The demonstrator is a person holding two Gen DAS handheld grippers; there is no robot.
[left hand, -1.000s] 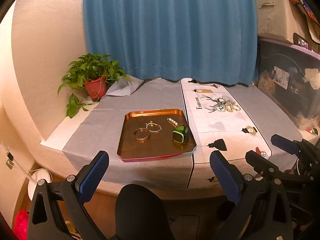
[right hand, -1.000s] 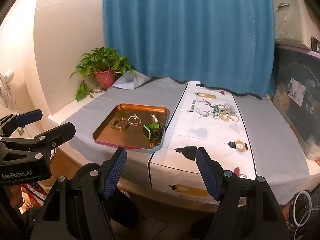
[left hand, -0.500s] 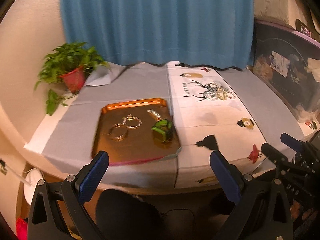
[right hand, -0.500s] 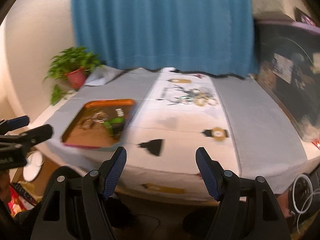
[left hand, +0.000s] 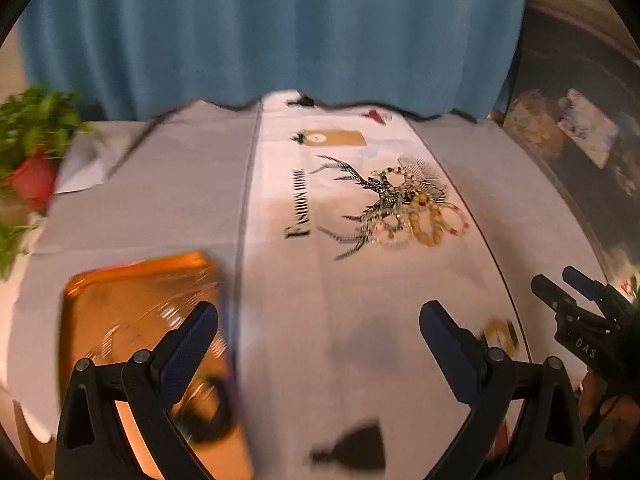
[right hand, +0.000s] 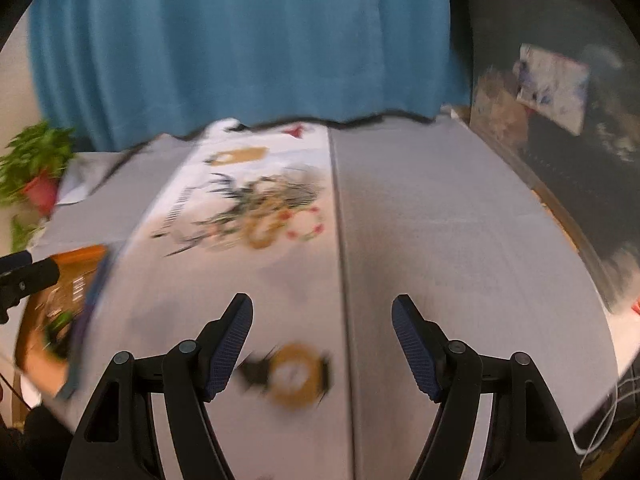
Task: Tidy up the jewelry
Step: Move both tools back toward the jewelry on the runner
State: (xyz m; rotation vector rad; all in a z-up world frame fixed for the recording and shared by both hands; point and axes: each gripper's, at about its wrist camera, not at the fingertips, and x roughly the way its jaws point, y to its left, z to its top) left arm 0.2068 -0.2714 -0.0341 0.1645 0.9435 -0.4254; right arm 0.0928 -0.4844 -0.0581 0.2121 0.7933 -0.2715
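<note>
Both tongs are held spread and empty, which suits an approach in which nothing has been picked yet.

Through the left wrist view, the left tongs [left hand: 318, 334] are seen above the near edge of the counter [left hand: 160, 200], wide apart, with blue pads [left hand: 188, 350] showing nothing between them. A heap of beaded bracelets [left hand: 416, 212] lies on the white printed runner [left hand: 340, 300], toward the far right part of the counter, well ahead of the tongs. An orange tray [left hand: 132, 312] sits at the near left corner, presumably as the place where pieces are gathered; its contents are blurred.

Through the right wrist view, the right tongs [right hand: 322, 344] are likewise spread over the near edge, pointed along the runner toward the heap, judged to be the next target. The tray appears at the left edge.
</note>
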